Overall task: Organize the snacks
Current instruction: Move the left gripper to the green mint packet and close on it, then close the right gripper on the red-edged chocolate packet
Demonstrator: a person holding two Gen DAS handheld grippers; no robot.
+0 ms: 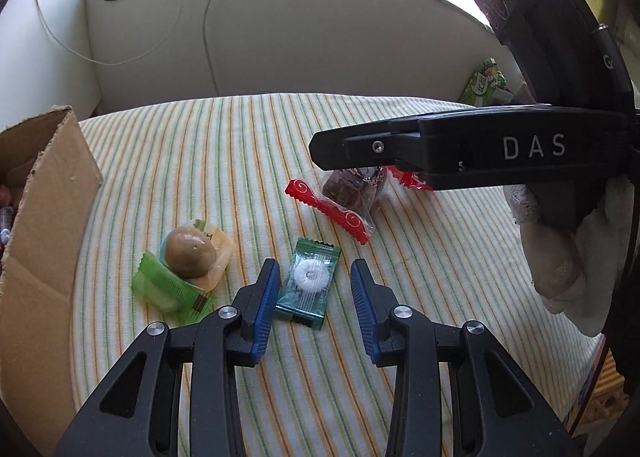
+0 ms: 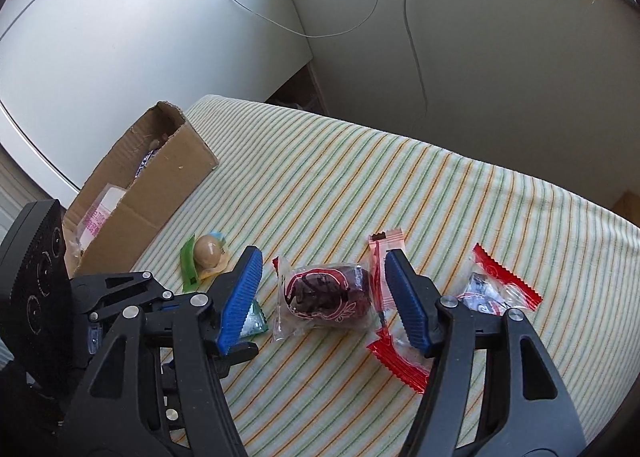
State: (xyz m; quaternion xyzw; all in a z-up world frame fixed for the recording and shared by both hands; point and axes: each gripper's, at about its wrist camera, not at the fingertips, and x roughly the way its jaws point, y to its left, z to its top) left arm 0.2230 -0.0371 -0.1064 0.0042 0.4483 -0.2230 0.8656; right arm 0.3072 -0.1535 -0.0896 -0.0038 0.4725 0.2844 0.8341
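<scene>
Though seemingly untouched between each open hand-held gripper's pads: green-wrapped white mint [image 1: 308, 285], dark red-printed sweet [image 2: 324, 293]

Striped tablecloth [image 2: 360, 161], cardboard box [image 2: 160, 185], wrapped snacks [image 2: 324, 293]

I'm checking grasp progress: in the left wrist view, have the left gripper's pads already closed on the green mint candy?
No, the mint candy lies flat on the striped cloth between the left gripper's spread blue pads, untouched.

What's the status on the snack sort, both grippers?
Left gripper open around the green mint candy. Right gripper open around the dark date snack. Cardboard box at the left; nothing in the way.
</scene>
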